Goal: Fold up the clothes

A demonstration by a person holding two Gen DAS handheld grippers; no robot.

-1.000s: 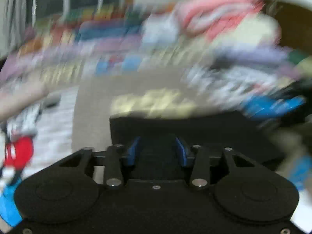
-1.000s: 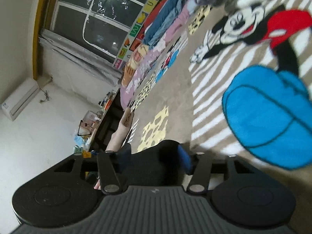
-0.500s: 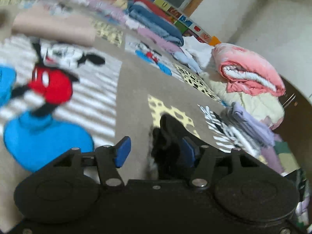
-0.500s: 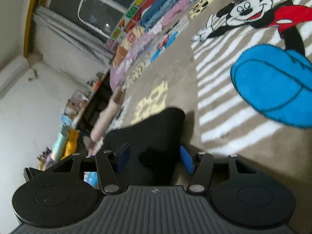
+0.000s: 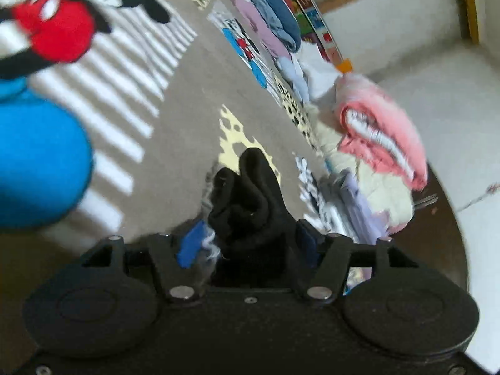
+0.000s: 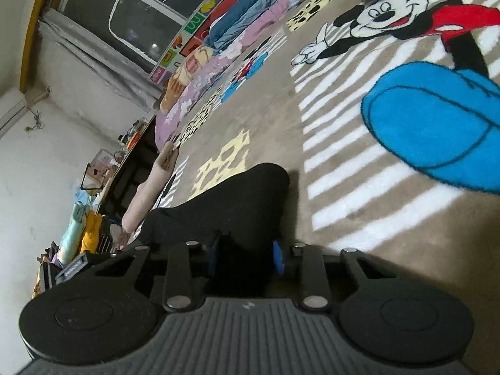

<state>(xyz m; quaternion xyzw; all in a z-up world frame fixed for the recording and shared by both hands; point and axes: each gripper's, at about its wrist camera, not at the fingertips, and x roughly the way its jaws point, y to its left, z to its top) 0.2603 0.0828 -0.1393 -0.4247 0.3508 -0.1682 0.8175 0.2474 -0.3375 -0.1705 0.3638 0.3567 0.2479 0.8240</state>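
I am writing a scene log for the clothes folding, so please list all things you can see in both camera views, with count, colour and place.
black garment: one, black, bunched between both claws, above the rug
rug: one, beige with white stripes and a cartoon mouse in red and blue, covers the floor
pink quilt: one, pink and white, rolled, on the pile at the rug's edge
blue bedding: one, blue, folded, along the window side
window: one, dark glass, behind the bedding row
bare foot: one, a person's, on the rug beyond the garment
left claw: one, black with blue pads, holding the garment
right claw: one, black with blue pads, holding the garment
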